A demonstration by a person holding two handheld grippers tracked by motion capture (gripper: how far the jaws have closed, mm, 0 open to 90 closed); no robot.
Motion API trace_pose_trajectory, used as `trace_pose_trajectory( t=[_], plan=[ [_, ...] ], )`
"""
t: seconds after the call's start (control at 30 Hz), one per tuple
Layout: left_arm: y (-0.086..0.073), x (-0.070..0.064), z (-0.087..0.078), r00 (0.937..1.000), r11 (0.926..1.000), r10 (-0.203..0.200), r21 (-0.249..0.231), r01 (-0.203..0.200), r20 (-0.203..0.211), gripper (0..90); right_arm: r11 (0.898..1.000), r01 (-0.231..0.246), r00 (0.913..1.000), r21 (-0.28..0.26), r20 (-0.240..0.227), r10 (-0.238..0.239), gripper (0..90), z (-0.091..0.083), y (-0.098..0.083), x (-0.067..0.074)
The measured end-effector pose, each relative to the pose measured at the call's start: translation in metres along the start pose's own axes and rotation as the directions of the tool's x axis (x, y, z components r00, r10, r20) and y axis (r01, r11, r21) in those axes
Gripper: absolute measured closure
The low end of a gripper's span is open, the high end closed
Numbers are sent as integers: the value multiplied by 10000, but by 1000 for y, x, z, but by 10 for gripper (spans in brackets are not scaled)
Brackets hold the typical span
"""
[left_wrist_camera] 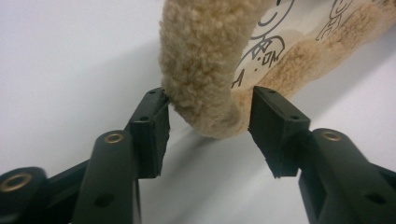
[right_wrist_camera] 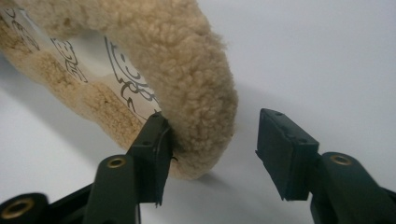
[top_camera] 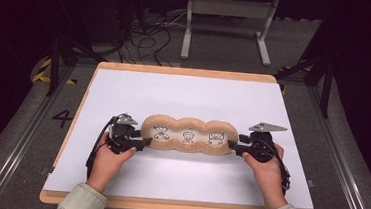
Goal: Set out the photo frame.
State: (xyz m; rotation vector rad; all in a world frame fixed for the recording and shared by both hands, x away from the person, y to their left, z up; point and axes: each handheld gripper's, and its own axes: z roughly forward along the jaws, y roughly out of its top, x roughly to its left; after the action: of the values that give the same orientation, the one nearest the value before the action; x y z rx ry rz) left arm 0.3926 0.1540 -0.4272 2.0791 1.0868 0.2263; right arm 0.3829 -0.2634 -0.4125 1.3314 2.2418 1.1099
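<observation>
Open tongs (right_wrist_camera: pixel 212 154) round fleece rim (right_wrist_camera: pixel 196 93)

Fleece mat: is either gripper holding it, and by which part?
Neither holds the fleece mat. Each end sits between open jaws, left gripper and right gripper.

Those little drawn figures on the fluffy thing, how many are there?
3, in a row on the fluffy tan piece: left figure, middle figure, right figure. None looks hidden.

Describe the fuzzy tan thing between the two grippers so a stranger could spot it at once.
On the white table, look near the front edge, between the left gripper and the right gripper. There lies a tan fleece mat, long and three-lobed like joined clouds. Its pale centre bears three black line-drawn figures, and it is the sole soft thing there.
</observation>
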Motion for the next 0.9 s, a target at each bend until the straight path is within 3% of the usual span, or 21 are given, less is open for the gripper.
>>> trace_pose_trajectory(
  t=[0.27,0.47,0.67,0.9],
  plan=[
    [-5,-2,-17,9999,9993,62,-381,-66,-104,404,9983,412,9988,-423,-260,-423,383,-12,-1,-1],
    [-14,-2,-37,9995,9971,231,-719,-247,-226,363,9893,1175,9925,-871,-244,-1200,351,-33,-4,-2],
    [-25,6,-53,9991,9953,220,-934,-253,-361,356,9856,1315,9906,-1063,-247,-1349,338,-51,-6,-7],
    [-40,19,-61,9985,9939,229,-1064,-281,-503,341,9788,1546,9869,-1347,-256,-1594,349,-66,-13,-16]
  ],
)
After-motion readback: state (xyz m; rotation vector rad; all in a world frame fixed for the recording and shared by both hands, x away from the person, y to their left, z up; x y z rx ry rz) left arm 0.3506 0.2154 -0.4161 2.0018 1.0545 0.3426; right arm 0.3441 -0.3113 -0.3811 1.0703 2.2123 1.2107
